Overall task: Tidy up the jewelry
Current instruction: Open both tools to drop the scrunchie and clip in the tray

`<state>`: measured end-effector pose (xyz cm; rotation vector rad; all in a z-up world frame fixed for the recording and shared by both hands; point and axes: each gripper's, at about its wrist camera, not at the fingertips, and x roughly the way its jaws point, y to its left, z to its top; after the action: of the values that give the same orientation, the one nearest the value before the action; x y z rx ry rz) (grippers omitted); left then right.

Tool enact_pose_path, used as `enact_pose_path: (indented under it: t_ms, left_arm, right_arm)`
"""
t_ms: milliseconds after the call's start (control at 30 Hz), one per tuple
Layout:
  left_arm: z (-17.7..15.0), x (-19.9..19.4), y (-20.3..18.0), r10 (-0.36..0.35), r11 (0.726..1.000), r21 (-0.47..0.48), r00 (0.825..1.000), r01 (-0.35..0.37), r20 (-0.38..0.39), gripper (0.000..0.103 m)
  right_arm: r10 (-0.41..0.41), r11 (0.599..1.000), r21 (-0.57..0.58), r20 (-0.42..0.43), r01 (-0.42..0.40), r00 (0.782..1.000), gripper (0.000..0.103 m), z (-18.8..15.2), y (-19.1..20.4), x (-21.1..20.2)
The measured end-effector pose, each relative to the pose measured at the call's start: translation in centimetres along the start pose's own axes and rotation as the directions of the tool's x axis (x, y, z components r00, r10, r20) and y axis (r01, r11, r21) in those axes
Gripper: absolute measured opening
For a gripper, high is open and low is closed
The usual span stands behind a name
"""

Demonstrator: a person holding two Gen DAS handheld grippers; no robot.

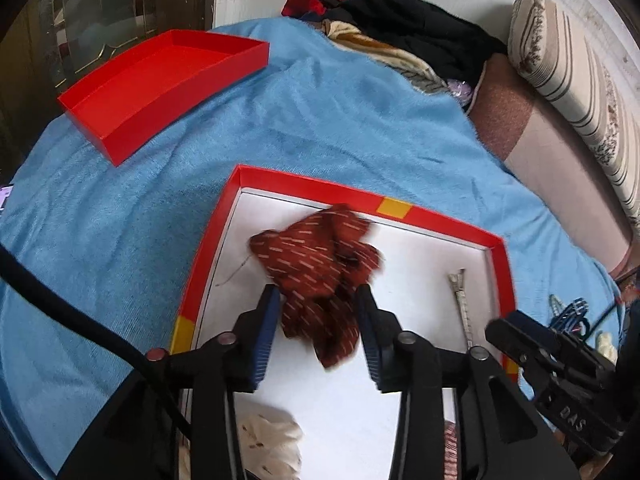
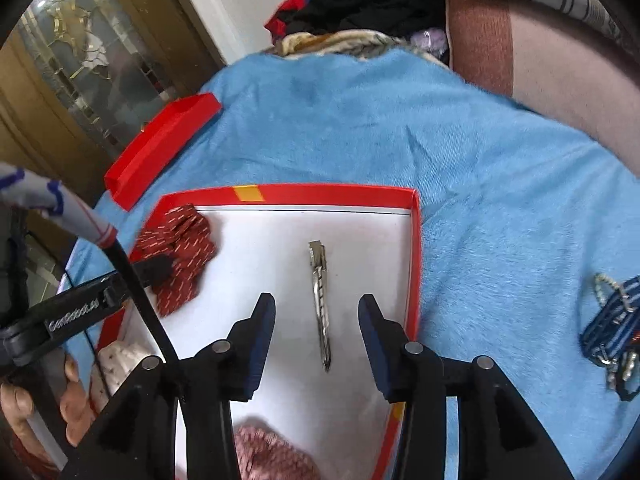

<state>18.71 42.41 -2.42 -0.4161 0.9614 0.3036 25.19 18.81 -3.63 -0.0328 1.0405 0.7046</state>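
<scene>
A red box with a white floor (image 1: 436, 216) (image 2: 414, 248) lies on the blue blanket. A dark red patterned scrunchie (image 1: 316, 264) (image 2: 180, 248) lies in it, blurred. My left gripper (image 1: 318, 300) is open, its fingers either side of the scrunchie's near end. A silver hair clip (image 1: 462, 304) (image 2: 320, 304) lies in the box. My right gripper (image 2: 316, 312) is open just above it, fingers either side. A cream scrunchie (image 1: 268, 440) (image 2: 118, 364) and a pink one (image 2: 272, 456) sit at the box's near end. Blue striped hair accessories (image 2: 614, 328) (image 1: 570, 314) lie on the blanket to the right.
The red box lid (image 1: 160, 84) (image 2: 160, 148) lies upturned at the far left of the blue blanket (image 1: 320, 120). A pile of clothes (image 1: 400, 32) and a striped pillow (image 1: 580, 80) are at the back. A glass door (image 2: 80, 60) is on the left.
</scene>
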Motion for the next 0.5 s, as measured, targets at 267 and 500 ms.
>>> enact_pose_path:
  t_ms: [267, 500]
  left_arm:
    - [-2.5, -4.7, -1.0, -0.016, 1.0, -0.005, 0.998, 0.016, 0.053, 0.048]
    - [-5.6, -7.3, -2.5, -0.011, 0.999, 0.033, 0.998, 0.009, 0.057, 0.048]
  right_arm:
    - [-0.201, 0.979, -0.043, -0.013, 0.2, 0.98, 0.048, -6.5, -1.0, -3.4]
    - [-0.236, 0.972, -0.018, -0.079, 0.235, 0.969, 0.048, -9.2, -1.5, -3.1]
